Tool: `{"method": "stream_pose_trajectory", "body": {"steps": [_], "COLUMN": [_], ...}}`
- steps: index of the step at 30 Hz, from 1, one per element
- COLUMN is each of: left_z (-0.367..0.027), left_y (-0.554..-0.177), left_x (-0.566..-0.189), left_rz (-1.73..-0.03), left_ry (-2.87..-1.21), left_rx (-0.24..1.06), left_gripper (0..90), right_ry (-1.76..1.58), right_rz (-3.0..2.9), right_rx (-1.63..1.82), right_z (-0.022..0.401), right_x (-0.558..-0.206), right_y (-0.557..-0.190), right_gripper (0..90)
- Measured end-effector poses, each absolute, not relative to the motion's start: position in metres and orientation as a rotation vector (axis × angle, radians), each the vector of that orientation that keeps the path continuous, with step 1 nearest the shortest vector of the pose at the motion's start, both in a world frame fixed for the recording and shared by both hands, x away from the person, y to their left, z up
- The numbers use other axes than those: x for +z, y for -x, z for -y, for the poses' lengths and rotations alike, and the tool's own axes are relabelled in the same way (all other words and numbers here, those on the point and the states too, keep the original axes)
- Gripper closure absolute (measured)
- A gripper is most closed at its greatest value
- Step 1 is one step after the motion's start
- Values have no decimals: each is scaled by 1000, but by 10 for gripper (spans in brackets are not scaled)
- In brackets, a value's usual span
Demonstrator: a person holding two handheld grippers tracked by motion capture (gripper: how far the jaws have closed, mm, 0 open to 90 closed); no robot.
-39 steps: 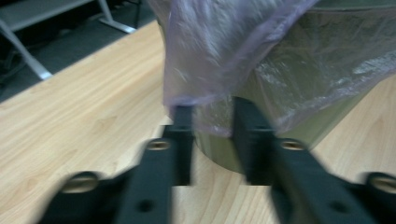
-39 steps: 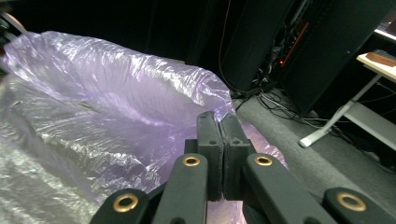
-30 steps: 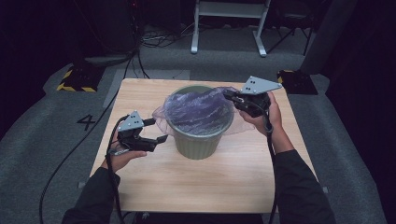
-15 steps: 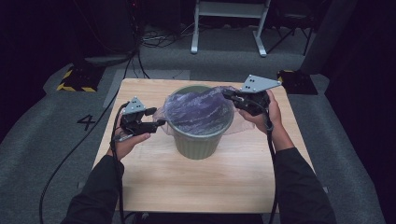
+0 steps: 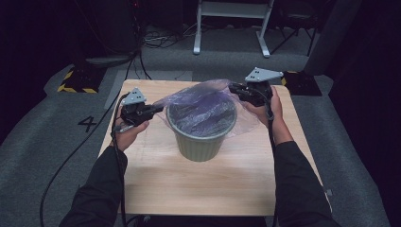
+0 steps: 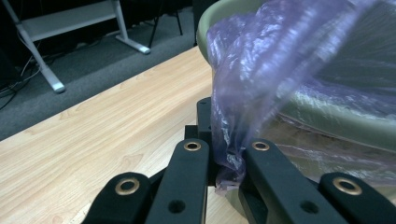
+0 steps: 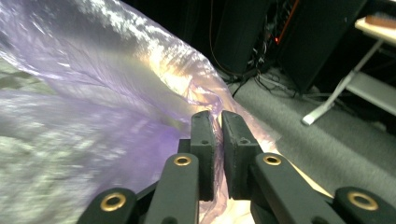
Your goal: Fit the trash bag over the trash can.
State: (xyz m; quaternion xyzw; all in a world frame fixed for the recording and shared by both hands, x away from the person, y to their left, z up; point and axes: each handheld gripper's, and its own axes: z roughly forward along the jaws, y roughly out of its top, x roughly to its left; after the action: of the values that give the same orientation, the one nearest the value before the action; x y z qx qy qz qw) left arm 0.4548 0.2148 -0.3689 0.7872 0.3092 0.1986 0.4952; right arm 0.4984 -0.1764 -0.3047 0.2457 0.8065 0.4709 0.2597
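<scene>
Wooden table [image 5: 156, 179] bears upright bin [image 5: 201, 142], bag [image 5: 198, 101] stretched sideways.

surface: wooden table [image 5: 156, 184] | on it: green bin [image 5: 201, 142], upright, centre

Left gripper view: the bin [image 6: 327, 116] is cut off by the top and right edges, its inside veiled by the blurred purple bag [image 6: 261, 70]. Right gripper view: the bag's film hides the bench beneath.

sleeves: black, long [image 5: 101, 189], reaching to both wrists
left gripper [image 5: 158, 109]: black body, grey 3-cornered plate on top, black cable trailing behind
right gripper [image 5: 232, 88]: same build
jaws: black links, brass-ringed rivets
</scene>
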Motion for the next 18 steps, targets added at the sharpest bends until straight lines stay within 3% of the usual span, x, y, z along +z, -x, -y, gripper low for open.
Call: {"method": "stream_pose_trajectory", "body": {"steps": [18], "left_z": [-200], "left_y": [-488], "left_x": [-394], "left_rz": [-807], "left_ry": [-1984], "left_rx": [424], "left_gripper": [899], "right_ry": [-949], "right_rz": [-2234], "right_rx": [1243], "right_z": [193], "right_x": [-350], "right_y": [-542], "right_gripper": [837]}}
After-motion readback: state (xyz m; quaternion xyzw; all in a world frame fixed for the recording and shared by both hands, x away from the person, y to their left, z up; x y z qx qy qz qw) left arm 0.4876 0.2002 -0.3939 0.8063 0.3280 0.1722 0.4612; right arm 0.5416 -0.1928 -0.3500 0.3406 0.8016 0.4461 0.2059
